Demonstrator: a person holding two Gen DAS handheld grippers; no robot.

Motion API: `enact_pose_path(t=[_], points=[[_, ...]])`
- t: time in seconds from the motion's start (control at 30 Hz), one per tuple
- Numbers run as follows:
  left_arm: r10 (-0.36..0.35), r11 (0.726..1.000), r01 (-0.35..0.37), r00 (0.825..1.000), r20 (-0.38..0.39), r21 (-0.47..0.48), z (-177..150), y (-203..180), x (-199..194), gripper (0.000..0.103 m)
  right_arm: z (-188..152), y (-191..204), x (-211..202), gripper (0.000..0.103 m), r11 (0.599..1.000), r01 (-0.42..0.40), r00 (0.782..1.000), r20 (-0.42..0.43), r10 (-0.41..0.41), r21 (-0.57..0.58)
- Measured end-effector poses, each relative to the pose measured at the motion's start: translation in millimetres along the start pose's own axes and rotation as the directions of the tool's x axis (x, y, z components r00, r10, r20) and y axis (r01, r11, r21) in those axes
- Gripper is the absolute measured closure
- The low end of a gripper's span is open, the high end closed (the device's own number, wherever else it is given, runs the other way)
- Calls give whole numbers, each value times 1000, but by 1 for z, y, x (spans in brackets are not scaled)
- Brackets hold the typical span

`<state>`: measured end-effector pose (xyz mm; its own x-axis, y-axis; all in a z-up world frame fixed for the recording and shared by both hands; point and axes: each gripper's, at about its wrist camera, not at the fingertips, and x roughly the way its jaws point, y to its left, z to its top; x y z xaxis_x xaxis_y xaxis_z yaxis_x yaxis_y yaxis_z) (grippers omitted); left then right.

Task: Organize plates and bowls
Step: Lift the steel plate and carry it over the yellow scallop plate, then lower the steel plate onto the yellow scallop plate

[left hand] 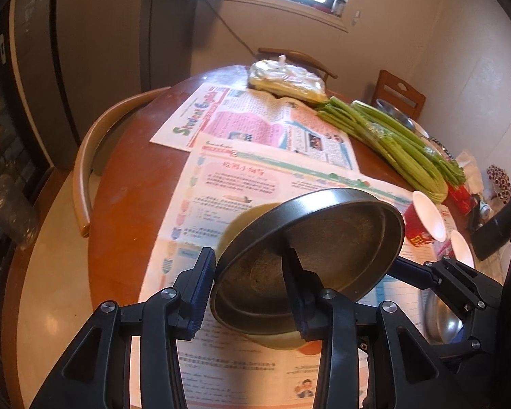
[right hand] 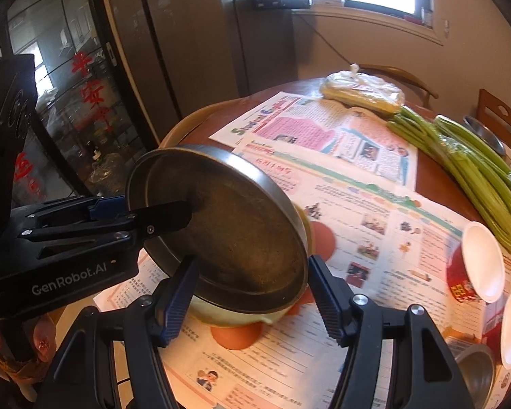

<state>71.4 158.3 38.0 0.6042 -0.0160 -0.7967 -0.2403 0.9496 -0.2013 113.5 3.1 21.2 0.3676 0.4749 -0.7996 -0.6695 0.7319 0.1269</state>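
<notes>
A round steel plate is tilted up on its edge over a yellow bowl. My left gripper is shut on the plate's near rim, one finger inside and one outside. In the right wrist view the same plate leans on the yellow bowl, with the left gripper clamped on its left rim. My right gripper is open, its fingers either side of the plate's lower edge and apart from it. Two red bowls with white insides stand at the right.
Newspapers cover the round wooden table. Green stalks, a wrapped food parcel and a steel bowl lie at the back right. Another steel bowl sits near the front right. Chairs ring the table.
</notes>
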Motion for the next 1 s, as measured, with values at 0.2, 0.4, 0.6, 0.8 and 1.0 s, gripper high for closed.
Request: enact_pose_path(t=[0.2, 0.4, 0.6, 0.8, 1.0], points=[[-2, 1000, 2, 1000, -18, -12, 1, 9, 11, 62, 2, 5, 13, 37, 1000, -6, 1000, -28, 6, -6], [-10, 1000, 9, 999, -41, -15, 3, 11, 26, 62, 3, 2, 23, 37, 1000, 4, 999, -45, -4, 0], [-14, 1000, 13, 998, -69, -21, 3, 12, 42, 62, 4, -2, 34, 37, 1000, 8, 998, -67, -8, 7], [-12, 1000, 11, 996, -91, -21, 2, 13, 55, 62, 3, -6, 45, 37, 1000, 12, 996, -90, -11, 9], [-3, 1000, 1, 995, -100, -15, 1, 13, 60, 62, 2, -9, 53, 37, 1000, 9, 994, -110, -8, 12]])
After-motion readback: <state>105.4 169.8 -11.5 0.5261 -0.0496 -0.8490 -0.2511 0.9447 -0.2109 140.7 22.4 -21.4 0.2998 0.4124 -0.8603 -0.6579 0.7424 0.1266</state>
